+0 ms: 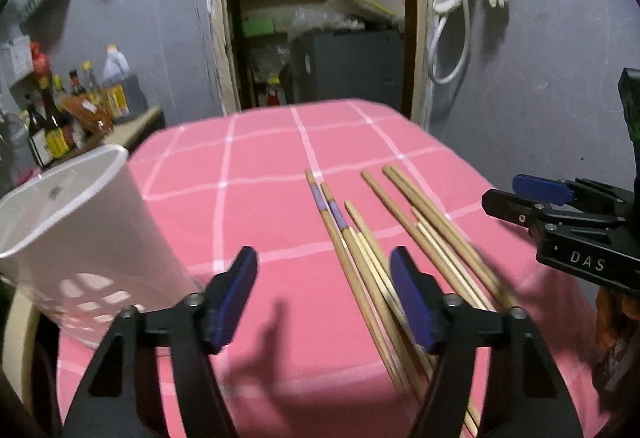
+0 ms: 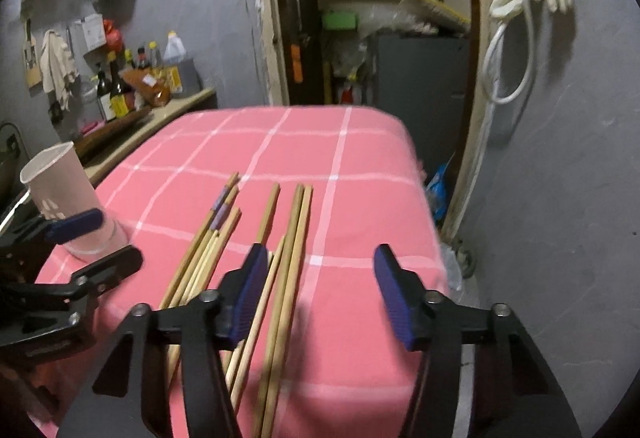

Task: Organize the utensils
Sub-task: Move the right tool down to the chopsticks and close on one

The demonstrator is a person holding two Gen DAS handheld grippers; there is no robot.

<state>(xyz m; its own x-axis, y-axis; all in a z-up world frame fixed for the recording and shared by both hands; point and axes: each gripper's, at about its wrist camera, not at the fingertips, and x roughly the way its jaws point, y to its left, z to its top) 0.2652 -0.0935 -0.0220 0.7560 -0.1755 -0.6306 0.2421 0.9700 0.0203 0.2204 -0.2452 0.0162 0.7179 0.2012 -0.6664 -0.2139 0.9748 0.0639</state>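
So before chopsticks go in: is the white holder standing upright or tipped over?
Upright. The white holder stands on its base on the pink cloth, open mouth up; the chopsticks all lie flat beside it.

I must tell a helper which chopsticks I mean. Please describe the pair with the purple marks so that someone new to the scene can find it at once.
Start from the pink checked tablecloth and find the loose wooden chopsticks lying on it. The purple-banded pair lies at the edge of that group nearest the white perforated holder. Only these two sticks carry a purple band near their far ends; the others are plain wood.
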